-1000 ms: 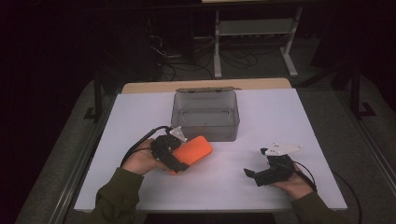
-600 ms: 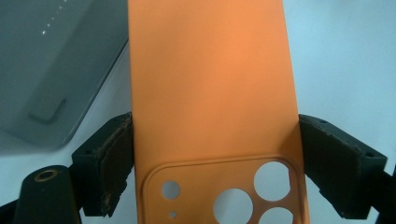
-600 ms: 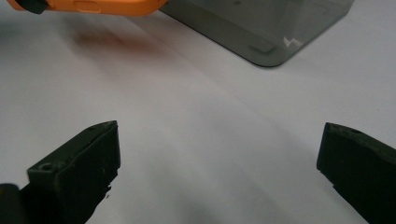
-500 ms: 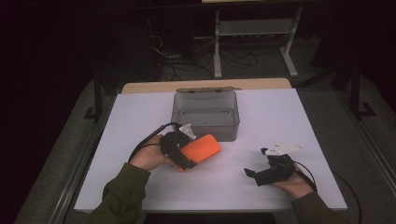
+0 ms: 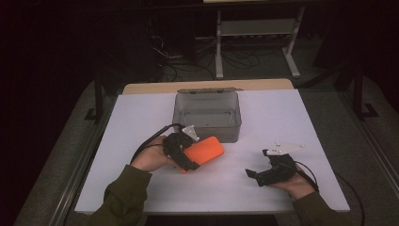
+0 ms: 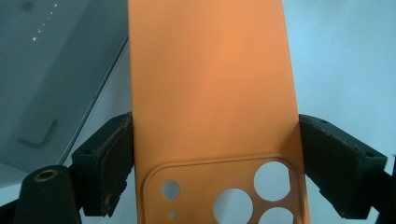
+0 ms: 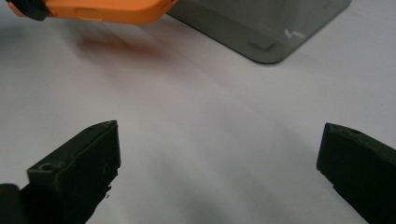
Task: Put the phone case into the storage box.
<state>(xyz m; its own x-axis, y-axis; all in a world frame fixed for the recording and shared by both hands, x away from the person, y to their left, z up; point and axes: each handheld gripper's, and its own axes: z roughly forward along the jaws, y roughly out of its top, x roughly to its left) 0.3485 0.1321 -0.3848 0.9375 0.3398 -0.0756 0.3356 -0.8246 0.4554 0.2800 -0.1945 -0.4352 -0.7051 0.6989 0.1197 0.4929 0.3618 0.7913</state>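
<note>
An orange phone case point(image 5: 203, 150) with camera cut-outs is clamped between the jaws of my left gripper point(image 5: 184, 151), held just above the white table near the front of the box. In the left gripper view the orange phone case point(image 6: 210, 93) runs up between both pads, gripped by its long edges. A clear grey plastic box point(image 5: 207, 114) with its lid swung back stands at the table's middle rear. My right gripper point(image 5: 258, 176) rests low at the front right, jaws wide apart with bare table between them; its view shows the orange phone case point(image 7: 107, 11) at the top left.
The white table point(image 5: 291, 117) has free room on both sides of the box. A small hex key point(image 6: 39, 138) lies inside the box. A metal stand and cables sit on the dark floor beyond the table.
My left gripper has carried the orange phone case to the right and slightly forward, closer to the box's front corner. The right gripper has stayed in place.
</note>
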